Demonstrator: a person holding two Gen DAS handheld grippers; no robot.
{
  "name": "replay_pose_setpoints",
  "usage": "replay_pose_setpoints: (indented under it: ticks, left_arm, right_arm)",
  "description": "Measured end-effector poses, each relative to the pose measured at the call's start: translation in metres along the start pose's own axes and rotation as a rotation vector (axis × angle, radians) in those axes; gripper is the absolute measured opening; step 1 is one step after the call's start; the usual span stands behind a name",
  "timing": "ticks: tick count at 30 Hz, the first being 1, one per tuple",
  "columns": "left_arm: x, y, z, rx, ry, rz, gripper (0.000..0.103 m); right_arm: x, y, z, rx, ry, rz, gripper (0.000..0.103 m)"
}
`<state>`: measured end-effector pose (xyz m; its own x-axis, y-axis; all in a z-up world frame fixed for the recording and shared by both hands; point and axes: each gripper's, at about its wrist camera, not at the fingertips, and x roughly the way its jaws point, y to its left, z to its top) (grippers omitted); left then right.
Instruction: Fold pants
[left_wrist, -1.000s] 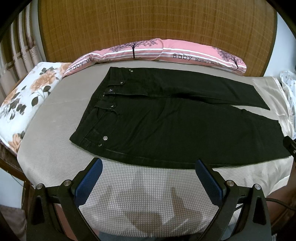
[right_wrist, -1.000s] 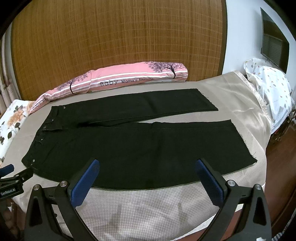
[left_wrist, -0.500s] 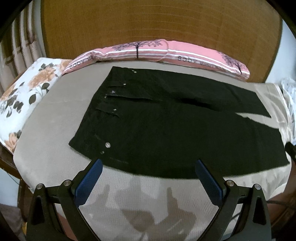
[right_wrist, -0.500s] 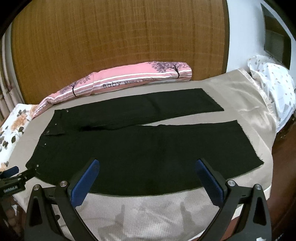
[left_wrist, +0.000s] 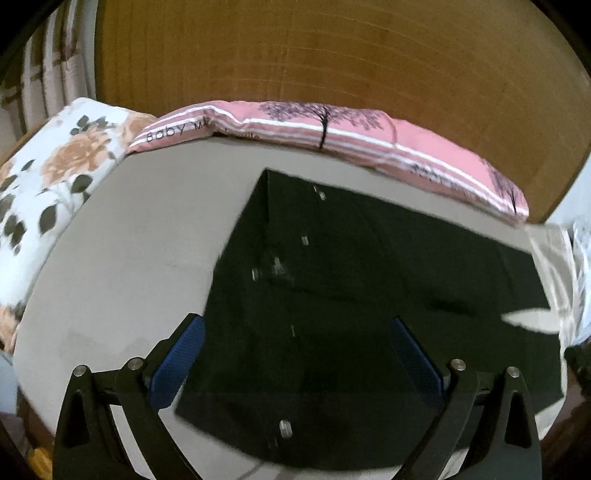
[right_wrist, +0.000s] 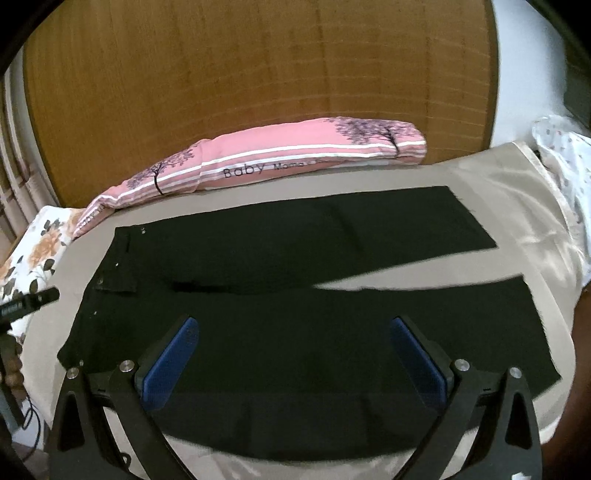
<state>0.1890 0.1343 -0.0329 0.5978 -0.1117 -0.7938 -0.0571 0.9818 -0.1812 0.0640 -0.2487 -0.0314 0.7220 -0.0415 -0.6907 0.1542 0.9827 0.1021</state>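
Black pants lie flat on the beige bed, waist to the left of your right gripper, legs running off to its right with a narrow gap between them. Your right gripper hangs over the near leg, blue pads spread wide, holding nothing. Your left gripper hangs over the waist end, pads also wide apart and empty. Beyond both, a pink bolster lies along the wooden headboard. This view is blurred.
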Motion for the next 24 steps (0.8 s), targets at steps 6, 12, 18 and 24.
replay_pose_setpoints:
  ticks: [6,12,18,24]
  left_arm:
    - [0.049,0.026,0.055,-0.040,0.031,-0.065,0.085]
    - [0.114,0.059,0.097,-0.198,0.156,-0.304,0.063]
    - [0.164,0.074,0.109,-0.291,0.259,-0.387,0.051]
    - [0.191,0.082,0.110,-0.322,0.303,-0.396,0.048]
  right_arm:
    - [0.050,0.028,0.031,-0.022,0.042,0.036,0.103]
    - [0.093,0.048,0.042,-0.021,0.089,0.056,0.103]
    - [0.126,0.054,0.042,-0.018,0.135,0.056,0.103]
    - [0.149,0.054,0.049,-0.018,0.147,0.044,0.103]
